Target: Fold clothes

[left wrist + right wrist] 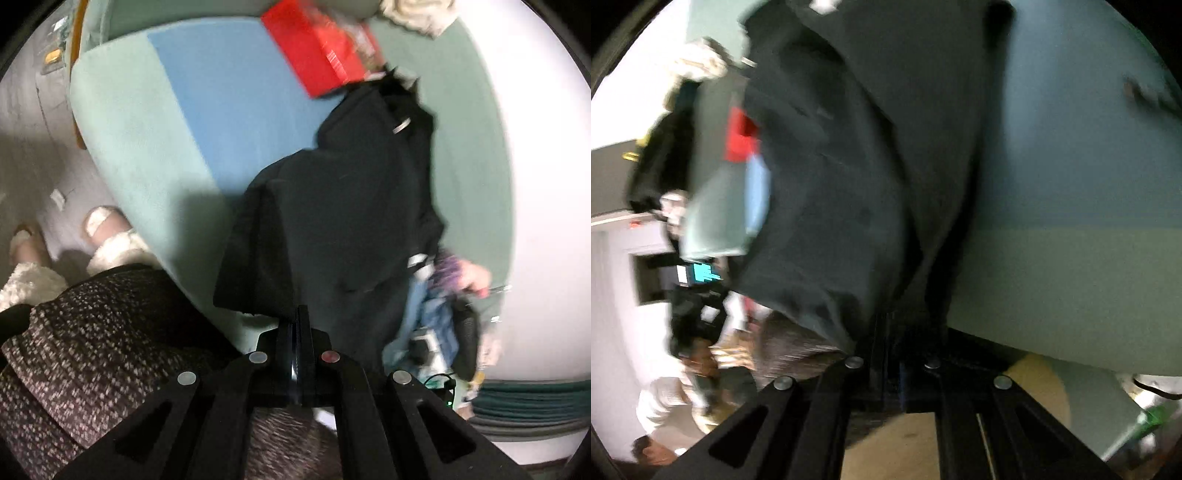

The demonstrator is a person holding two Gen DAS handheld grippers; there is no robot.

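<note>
A black garment (343,206) hangs lifted over the pale green and blue bed (221,103). My left gripper (300,314) is shut on its near edge, and the cloth drapes away from the closed fingers. In the right wrist view the same black garment (857,155) fills the middle of the frame. My right gripper (897,321) is shut on another edge of it, with the fingers buried in the folds. The picture is blurred by motion.
A red box (325,51) lies on the bed at the far side, next to a cream cloth (410,14). The person's speckled skirt (92,350) and slippered feet (107,229) are at the left. A white wall (546,184) stands at the right.
</note>
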